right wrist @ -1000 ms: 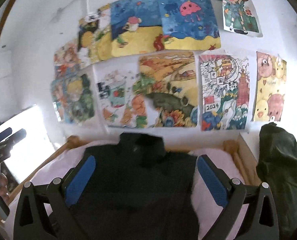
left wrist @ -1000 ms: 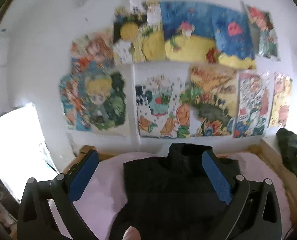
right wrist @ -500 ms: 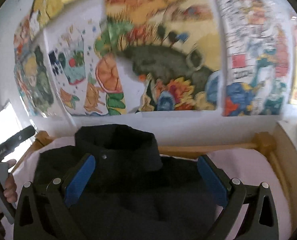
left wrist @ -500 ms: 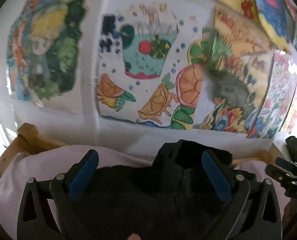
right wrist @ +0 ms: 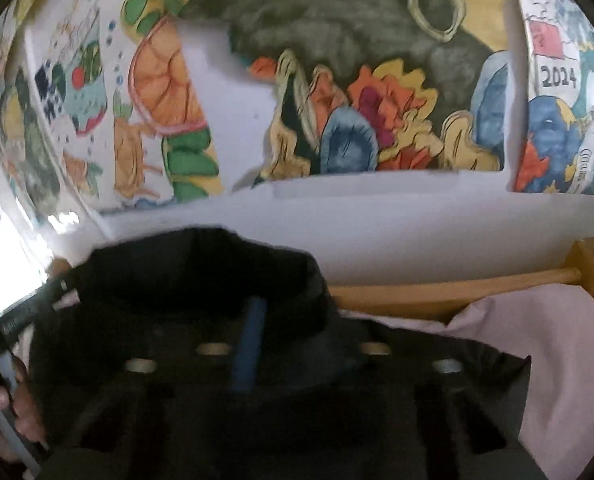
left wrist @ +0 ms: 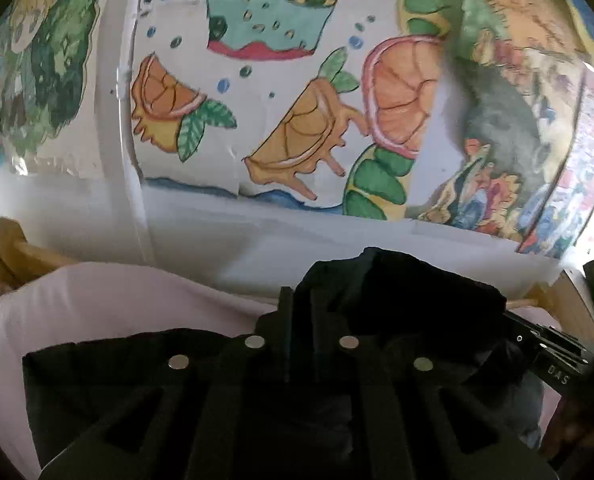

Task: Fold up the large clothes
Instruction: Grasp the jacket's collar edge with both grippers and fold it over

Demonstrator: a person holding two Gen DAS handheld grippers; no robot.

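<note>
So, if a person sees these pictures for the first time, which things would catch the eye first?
Probably the colourful paintings covering the white wall at the back. Next, the black garment spread on the pale pink sheet in the foreground, its collar standing up towards the wall. Both grippers, left and right, sit low over its top edge.

Painted pictures on a white wall, above a wooden frame with a pink sheet

The orange-slice painting (left wrist: pixel 297 92) hangs beside a dark animal painting (right wrist: pixel 337 40); at the far right one picture (right wrist: pixel 561 80) shows "2024". Below them the wooden rail (right wrist: pixel 457 282) runs along the white wall (right wrist: pixel 417 220), and the pink sheet (left wrist: pixel 97 296) lies under it.
</note>
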